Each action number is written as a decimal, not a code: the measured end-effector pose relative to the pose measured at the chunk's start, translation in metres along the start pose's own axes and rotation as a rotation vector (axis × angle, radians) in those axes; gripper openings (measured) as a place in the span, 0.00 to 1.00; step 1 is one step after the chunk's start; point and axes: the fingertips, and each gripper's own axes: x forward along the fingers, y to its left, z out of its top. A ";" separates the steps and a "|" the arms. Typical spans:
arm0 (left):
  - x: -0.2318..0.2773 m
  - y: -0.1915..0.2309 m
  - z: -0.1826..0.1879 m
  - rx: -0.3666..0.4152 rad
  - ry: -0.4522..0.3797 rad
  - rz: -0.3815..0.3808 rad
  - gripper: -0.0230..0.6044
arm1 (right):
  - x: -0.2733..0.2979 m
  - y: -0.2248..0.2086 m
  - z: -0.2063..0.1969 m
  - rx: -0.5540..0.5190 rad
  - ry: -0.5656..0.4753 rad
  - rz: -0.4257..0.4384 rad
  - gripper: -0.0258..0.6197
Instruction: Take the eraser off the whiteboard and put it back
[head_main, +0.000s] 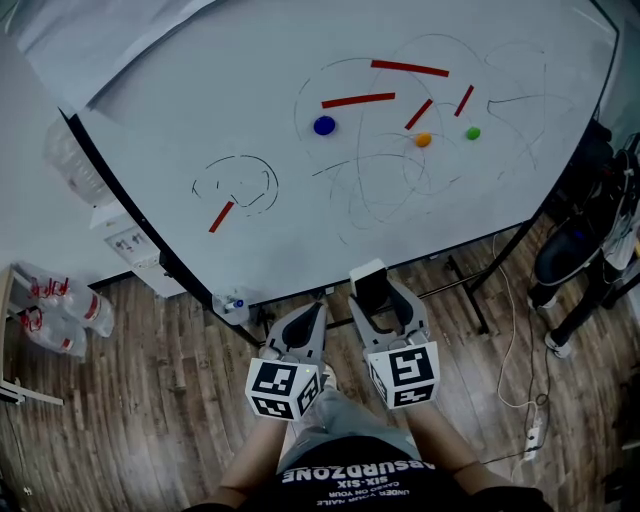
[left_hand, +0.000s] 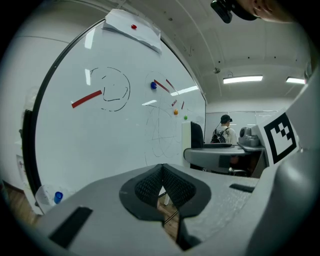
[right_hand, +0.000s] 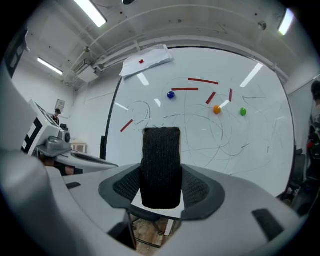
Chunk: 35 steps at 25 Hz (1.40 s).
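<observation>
At lower centre the left gripper (head_main: 313, 312) had its jaws pressed together; beside it, the right gripper (head_main: 374, 292) clamped the eraser (right_hand: 161, 165).

Before the whiteboard (head_main: 200, 110)
At its lower edge: eraser (head_main: 368, 282) in your right gripper (head_main: 380, 308), your left gripper (head_main: 310, 316) just beside it.

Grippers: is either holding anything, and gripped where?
The right gripper is shut on the eraser, jaws pressing its two side edges toward one end, felt face toward the camera. The left gripper is shut with nothing between its jaws.
</observation>
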 end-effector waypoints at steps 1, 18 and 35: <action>0.000 0.000 0.001 0.000 -0.002 -0.001 0.05 | 0.000 -0.001 0.003 -0.002 -0.007 -0.004 0.40; 0.008 0.018 0.010 0.004 -0.009 -0.004 0.05 | 0.028 -0.012 0.013 0.001 -0.014 -0.028 0.40; 0.038 0.035 0.015 0.004 0.002 -0.028 0.05 | 0.076 -0.046 0.012 0.067 -0.016 -0.079 0.40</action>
